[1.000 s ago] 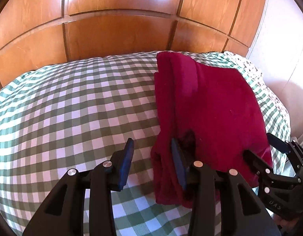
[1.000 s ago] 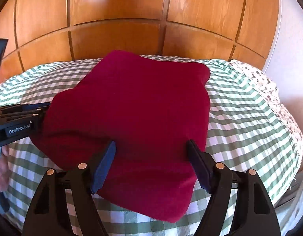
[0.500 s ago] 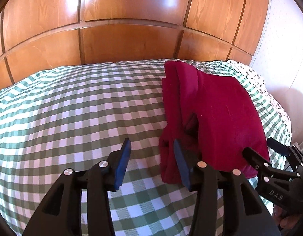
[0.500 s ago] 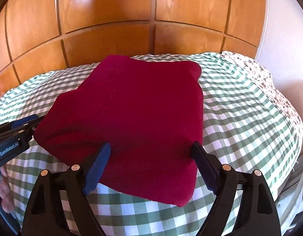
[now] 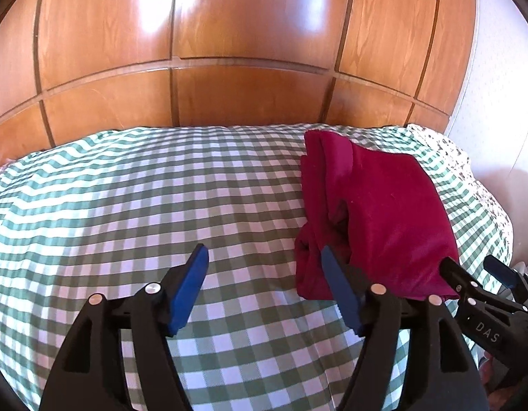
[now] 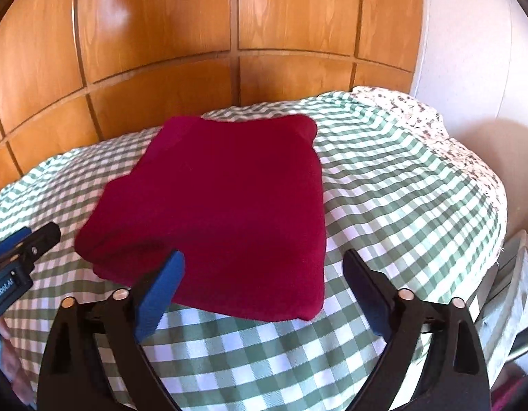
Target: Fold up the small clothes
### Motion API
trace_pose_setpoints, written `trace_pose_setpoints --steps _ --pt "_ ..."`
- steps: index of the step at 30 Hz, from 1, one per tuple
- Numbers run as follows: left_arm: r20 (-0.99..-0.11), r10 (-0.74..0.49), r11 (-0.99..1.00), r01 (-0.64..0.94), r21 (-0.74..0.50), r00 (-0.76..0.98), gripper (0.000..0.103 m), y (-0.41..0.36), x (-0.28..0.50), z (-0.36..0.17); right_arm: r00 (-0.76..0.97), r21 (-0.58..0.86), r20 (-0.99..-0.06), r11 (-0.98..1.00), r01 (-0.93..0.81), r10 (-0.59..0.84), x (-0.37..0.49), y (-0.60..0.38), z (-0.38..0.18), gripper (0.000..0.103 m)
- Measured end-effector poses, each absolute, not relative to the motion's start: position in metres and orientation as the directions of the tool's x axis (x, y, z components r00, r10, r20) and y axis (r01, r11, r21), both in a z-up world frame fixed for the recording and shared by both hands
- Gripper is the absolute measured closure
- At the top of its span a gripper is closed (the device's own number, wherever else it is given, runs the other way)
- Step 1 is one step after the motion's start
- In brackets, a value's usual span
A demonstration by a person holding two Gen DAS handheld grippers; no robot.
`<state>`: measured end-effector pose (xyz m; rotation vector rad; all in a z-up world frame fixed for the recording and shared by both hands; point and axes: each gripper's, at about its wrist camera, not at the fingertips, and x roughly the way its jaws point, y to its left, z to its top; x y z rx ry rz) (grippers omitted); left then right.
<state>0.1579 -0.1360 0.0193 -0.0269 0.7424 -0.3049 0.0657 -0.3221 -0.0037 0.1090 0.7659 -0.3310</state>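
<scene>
- Folded dark-red garment (image 6: 226, 212) lies flat on green-checked bedspread (image 5: 126, 198), near wooden headboard (image 5: 229, 51).
- L gripper (image 5: 264, 267): fingers spread wide, empty, just left of garment's layered edge.
- R gripper (image 6: 264, 270): fingers apart, empty, above garment's near edge.

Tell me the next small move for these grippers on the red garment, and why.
Probably lift both clear and leave it. The red garment already lies as a compact folded block on the checked bedcover. The left gripper and right gripper are both open and hold nothing. Only the layered left edge looks slightly bunched; a light tuck there is optional.
</scene>
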Motion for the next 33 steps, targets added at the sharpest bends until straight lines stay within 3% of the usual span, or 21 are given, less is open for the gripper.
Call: trace_pose_setpoints --steps 13,22,33 --pt "-0.616 -0.227 0.973 0.205 -0.107 0.754 0.011 -0.120 0.132 0.035 0.681 -0.019 -0.665 0.918 0.396 -0.307 0.044 -0.312 0.006 0.005" --pt "-0.601 -0.203 0.977 0.198 -0.076 0.773 0.004 -0.121 0.122 0.041 0.694 -0.029 -0.630 0.904 0.427 -0.348 0.036 -0.310 0.013 0.004" --pt "-0.605 -0.204 0.977 0.202 -0.072 0.770 0.003 -0.123 0.118 0.040 0.689 -0.027 -0.633 0.899 0.436 -0.353 0.036 -0.311 0.010 0.004"
